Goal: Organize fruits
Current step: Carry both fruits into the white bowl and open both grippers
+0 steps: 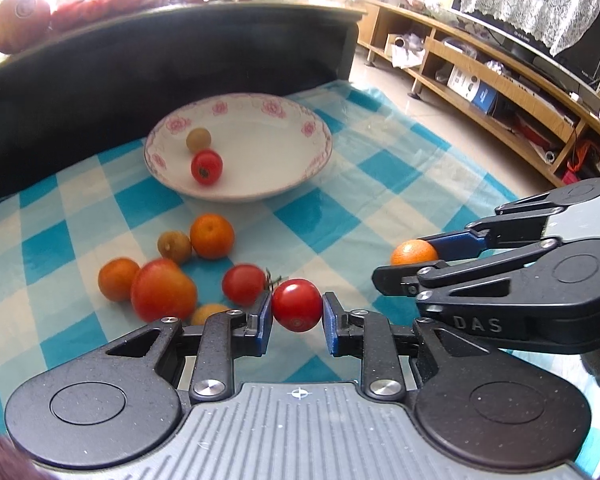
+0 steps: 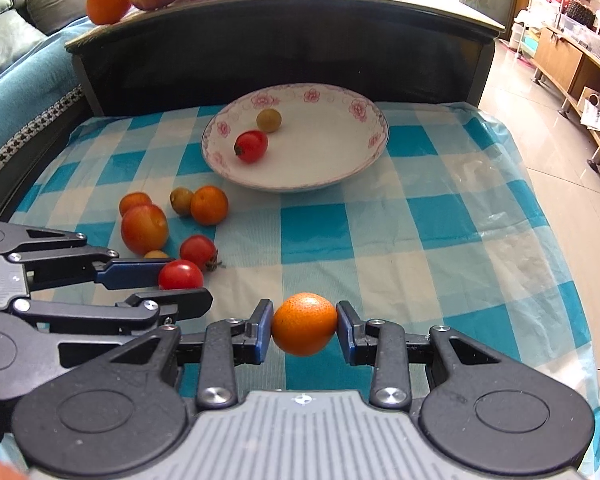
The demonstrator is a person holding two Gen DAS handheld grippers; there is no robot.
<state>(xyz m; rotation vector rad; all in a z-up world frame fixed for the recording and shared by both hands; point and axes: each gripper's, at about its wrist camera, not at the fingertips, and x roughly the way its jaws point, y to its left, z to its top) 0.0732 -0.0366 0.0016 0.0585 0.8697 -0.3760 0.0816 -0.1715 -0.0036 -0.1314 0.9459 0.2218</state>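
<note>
The left gripper [image 1: 297, 316] has its jaws closed on a red cherry tomato [image 1: 296, 305], and the right gripper [image 2: 304, 330] has its jaws closed on a small orange [image 2: 304, 323]. Both fruits are held by their sides, above the checked cloth [image 2: 440, 216] that covers the desk. The flowered plate [image 2: 374, 136] stands farther away, near the dark back edge, and it already contains one red tomato [image 2: 251, 145] and one small green-brown fruit [image 2: 269, 120].

The step in hand seems to be the carrying of both fruits to the plate. To do it well, the two grippers should go forward one after the other, because they are close beside each other and could knock together. Each fruit should come low over the free white part of the plate, on the right of the two fruits inside, before the jaws open; round fruit dropped from high will probably roll over the shallow rim. The grip on the tomato should stay gentle, since its skin looks soft. The loose fruits [image 1: 168, 276] on the left wait on the cloth.
</note>
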